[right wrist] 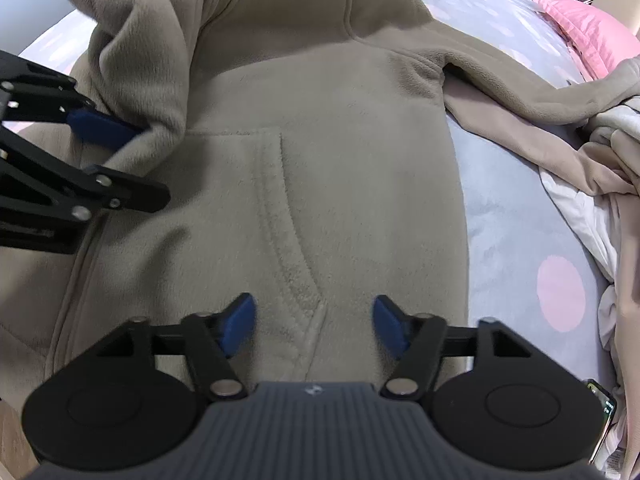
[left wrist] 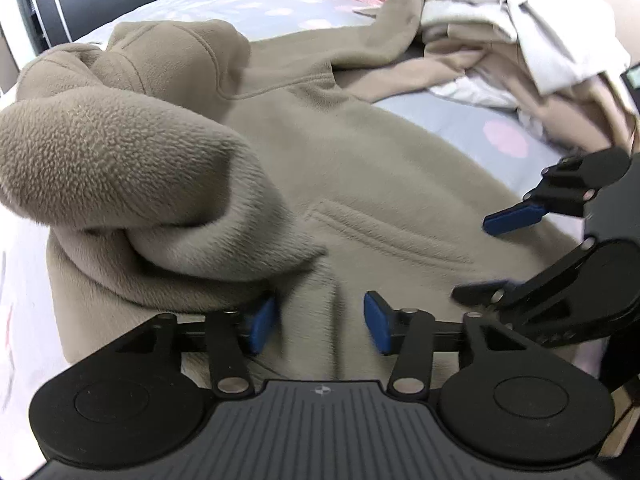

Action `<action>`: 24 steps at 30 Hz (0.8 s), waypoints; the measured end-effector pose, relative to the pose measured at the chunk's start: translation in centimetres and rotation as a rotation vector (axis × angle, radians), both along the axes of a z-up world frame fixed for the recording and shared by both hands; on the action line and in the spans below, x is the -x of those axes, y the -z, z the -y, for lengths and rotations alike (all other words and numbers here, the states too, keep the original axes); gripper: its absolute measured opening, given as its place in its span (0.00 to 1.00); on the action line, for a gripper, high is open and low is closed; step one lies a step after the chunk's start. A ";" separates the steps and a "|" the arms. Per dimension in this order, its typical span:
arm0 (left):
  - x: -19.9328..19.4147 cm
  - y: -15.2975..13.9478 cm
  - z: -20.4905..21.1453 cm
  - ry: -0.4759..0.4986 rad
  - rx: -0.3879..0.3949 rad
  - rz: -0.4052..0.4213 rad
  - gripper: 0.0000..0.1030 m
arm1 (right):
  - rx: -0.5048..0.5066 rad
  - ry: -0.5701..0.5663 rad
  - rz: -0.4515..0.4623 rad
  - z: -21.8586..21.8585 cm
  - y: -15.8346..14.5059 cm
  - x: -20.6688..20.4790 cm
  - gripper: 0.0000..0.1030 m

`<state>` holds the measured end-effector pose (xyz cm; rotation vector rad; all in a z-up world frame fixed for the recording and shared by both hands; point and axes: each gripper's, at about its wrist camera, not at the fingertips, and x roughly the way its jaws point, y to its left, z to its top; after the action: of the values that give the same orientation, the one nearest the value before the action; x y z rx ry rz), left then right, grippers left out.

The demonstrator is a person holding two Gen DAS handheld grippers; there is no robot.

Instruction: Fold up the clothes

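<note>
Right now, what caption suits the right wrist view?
Open right gripper hovers over the hoodie pocket on the bed.

Hoodie (right wrist: 328, 152): plain taupe-brown fleece, no print. Bed sheet (right wrist: 516, 232): grey-blue w/ pale pink dots. Pillow (right wrist: 588, 36), upper right of frame: pink. Clothes pile (left wrist: 500, 12), upper right: cream, off-white & beige. Both claws, left (left wrist: 320, 322) & right (right wrist: 314, 326): black w/ blue pads.

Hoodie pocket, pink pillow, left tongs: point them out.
hoodie pocket (right wrist: 292, 216), right wrist view, stitched opening edge.
pink pillow (right wrist: 588, 28), right wrist view, top surface.
left tongs (left wrist: 320, 322), left wrist view, midway between fingertips.
</note>
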<state>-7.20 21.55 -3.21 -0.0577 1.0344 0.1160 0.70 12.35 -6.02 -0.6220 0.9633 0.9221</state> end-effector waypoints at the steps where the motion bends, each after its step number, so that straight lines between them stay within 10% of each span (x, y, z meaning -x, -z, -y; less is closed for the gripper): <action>1: 0.2 -0.4 0.1 -0.003 0.004 0.001 0.47 | 0.002 -0.002 0.002 0.1 0.0 0.0 0.69; 13: 4.4 -5.9 -3.3 -0.104 0.146 0.010 0.48 | 0.026 -0.006 0.003 0.2 0.6 -0.4 0.69; 24: 5.9 -6.5 -14.9 -0.376 0.131 0.043 0.48 | 0.044 -0.023 0.008 -0.4 1.1 0.0 0.70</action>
<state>-13.09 36.48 3.31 -0.3725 0.9786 0.3872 0.68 12.76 -7.08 -0.6750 0.9732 0.9200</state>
